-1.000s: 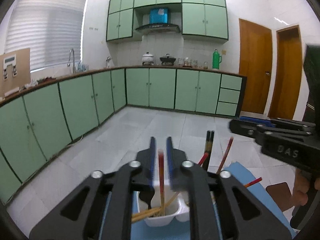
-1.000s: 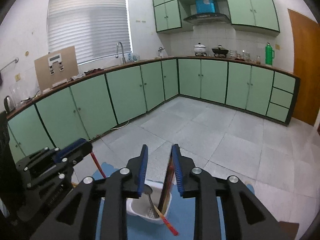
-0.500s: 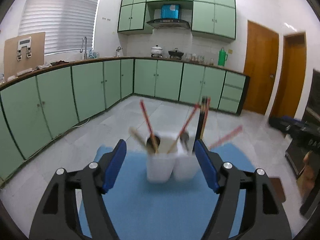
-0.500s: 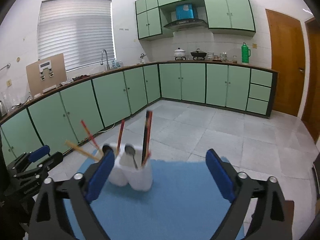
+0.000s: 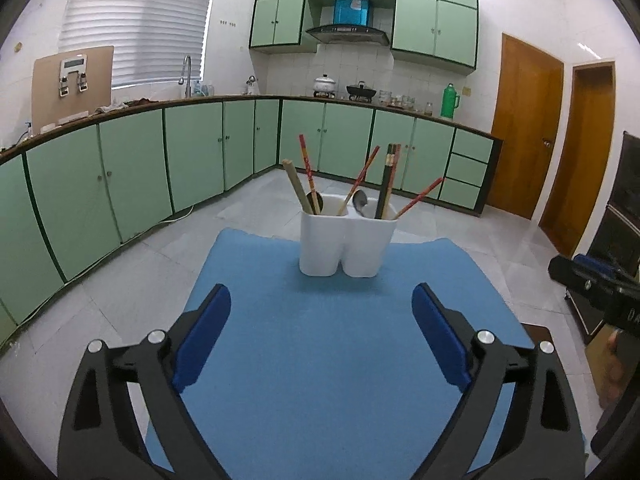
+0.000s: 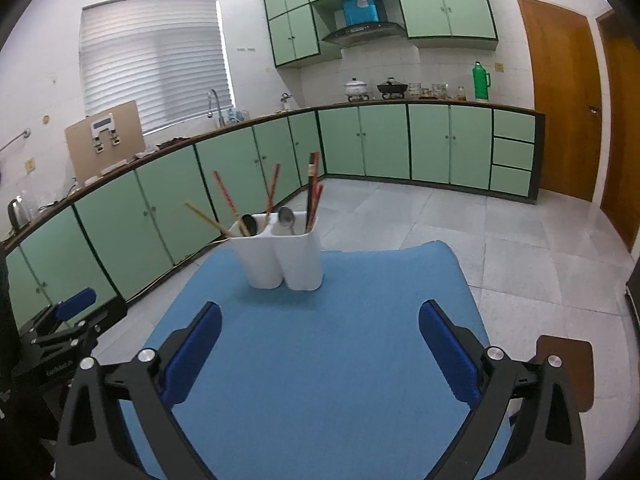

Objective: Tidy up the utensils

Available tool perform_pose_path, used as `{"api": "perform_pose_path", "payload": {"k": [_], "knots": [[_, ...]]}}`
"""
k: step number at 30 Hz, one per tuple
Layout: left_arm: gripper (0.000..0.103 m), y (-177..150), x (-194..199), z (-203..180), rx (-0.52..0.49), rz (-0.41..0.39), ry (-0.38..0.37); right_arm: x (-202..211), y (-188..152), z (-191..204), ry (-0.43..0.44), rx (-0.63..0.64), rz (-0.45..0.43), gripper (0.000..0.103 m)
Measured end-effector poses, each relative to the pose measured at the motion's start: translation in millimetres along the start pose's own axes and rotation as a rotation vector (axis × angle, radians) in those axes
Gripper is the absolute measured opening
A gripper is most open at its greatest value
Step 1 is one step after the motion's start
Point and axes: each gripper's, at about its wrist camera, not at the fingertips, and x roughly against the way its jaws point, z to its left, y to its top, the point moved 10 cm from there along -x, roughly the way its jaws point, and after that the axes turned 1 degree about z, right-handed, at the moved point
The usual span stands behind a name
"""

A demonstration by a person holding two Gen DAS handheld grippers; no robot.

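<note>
A white two-compartment holder (image 5: 347,245) is seen standing upright on the blue mat (image 5: 320,360) that covers the desk, toward its far edge. All the utensils in view are placed inside the holder. In the left compartment, light wooden chopsticks (image 5: 295,187), a red patterned chopstick (image 5: 307,168) and a dark spoon (image 5: 313,199) are found. In the right compartment a metal spoon (image 5: 360,202), dark chopsticks (image 5: 387,180) and a red chopstick leaning to the right (image 5: 420,198) are kept. Another red chopstick (image 5: 362,180) leans across the middle, and it cannot be told for sure which compartment holds its lower end.

The left claw (image 5: 320,320) is spread wide and nothing is held in it; it is kept well apart from the holder, above the bare mat. The right claw (image 6: 320,336) is also wide and without any load, at a similar place on the near side.

No loose utensil is seen on the mat, so the sorting step is judged to be finished or almost finished. If a next move is needed, it would probably call only for a check of the crossing chopstick, which should be pinched near its top and lifted straight, so that the holder is not tipped.
</note>
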Motion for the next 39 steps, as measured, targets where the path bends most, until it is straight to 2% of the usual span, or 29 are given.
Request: {"api": "perform_pose_path", "payload": {"k": [12,23,39], "knots": [[0.095,15.4,64.2,-18.5,-0.072,-0.081,0.028,65.8,5.5,26.4,0.036,0.06,-0.084,0.097],[0.095,33.9,101.8,-29.1,-0.094,-0.161,0.021,87.0,12.4,41.9,0.043,0.091,-0.128,0.097],[0.095,36.7,116.4,-33.2,-0.105,-0.193,0.021,92.8,16.6,48.5,0.051,0.106,-0.146,0.097]]}}
